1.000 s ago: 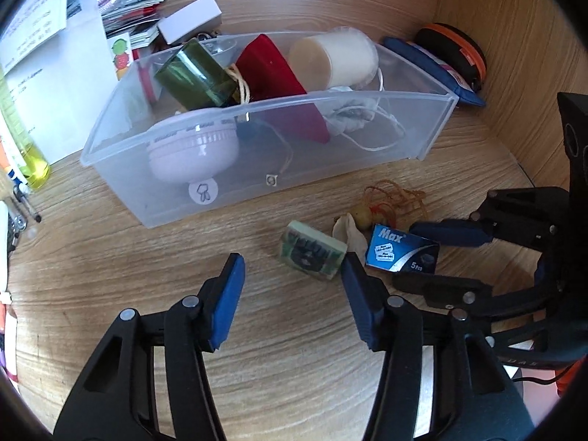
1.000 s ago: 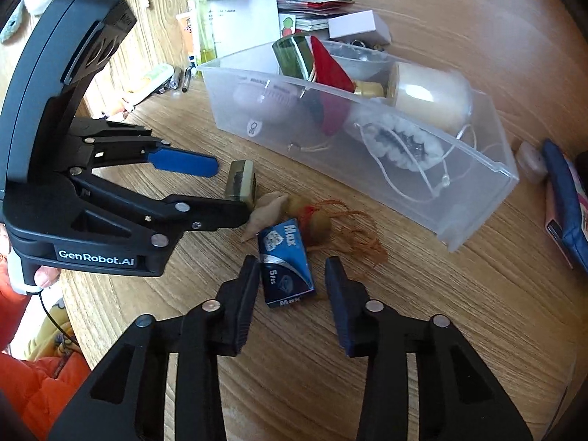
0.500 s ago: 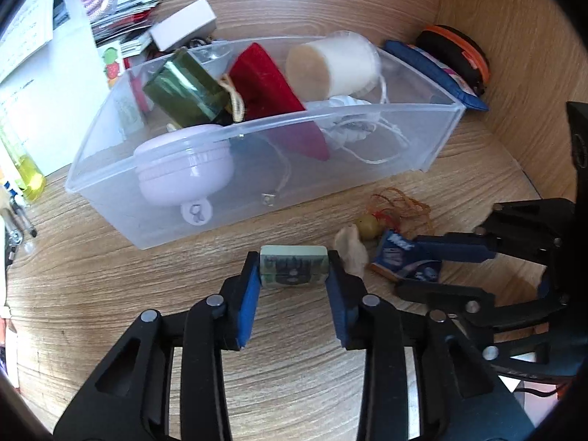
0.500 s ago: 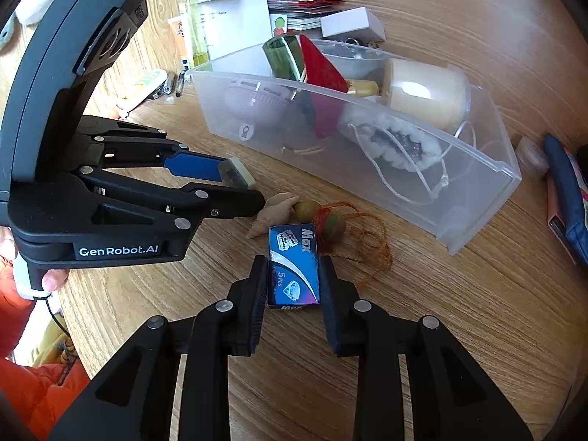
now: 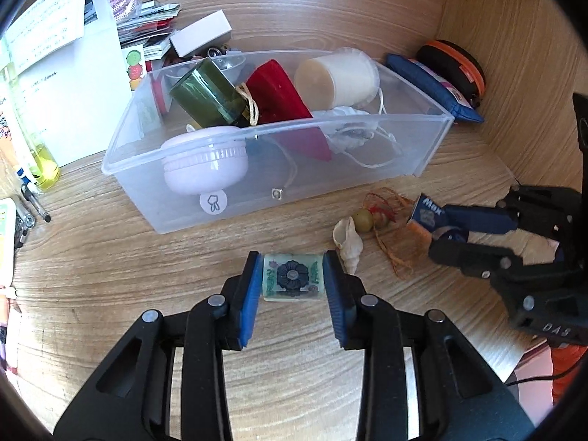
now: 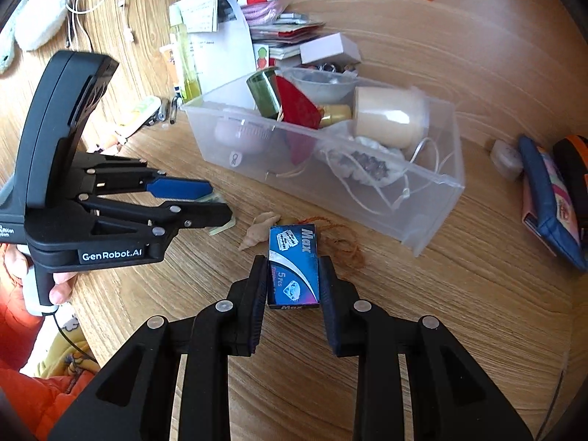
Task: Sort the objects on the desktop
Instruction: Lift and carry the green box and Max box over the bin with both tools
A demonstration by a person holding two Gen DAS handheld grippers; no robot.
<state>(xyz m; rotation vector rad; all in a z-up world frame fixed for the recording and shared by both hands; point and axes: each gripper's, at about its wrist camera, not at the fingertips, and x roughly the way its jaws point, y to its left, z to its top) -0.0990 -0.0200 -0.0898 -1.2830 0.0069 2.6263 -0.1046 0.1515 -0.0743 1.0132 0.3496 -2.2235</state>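
Note:
My left gripper (image 5: 293,279) is shut on a small pale green block with a dark flower print (image 5: 293,280), held above the wooden desk. My right gripper (image 6: 293,275) is shut on a blue "Max" razor blade box (image 6: 293,265), also lifted; it shows in the left wrist view (image 5: 426,215) at the right. A clear plastic bin (image 5: 426,117) behind them holds a green glass, a red pouch, a cream candle (image 5: 336,79), a lilac round case (image 5: 205,163) and a white drawstring bag. A seashell (image 5: 347,240) and a beaded tassel charm (image 5: 382,220) lie on the desk in front of the bin.
Papers, a white box (image 5: 200,33), a yellow bottle (image 5: 42,161) and pens crowd the back left. A blue pouch (image 5: 430,81) and an orange-rimmed black case (image 5: 454,64) lie by the wooden side wall at right.
Both grippers closed on their objects and lifted them: the left took the green block, the right took the blue box off the desk. The bin now looks lower and farther.

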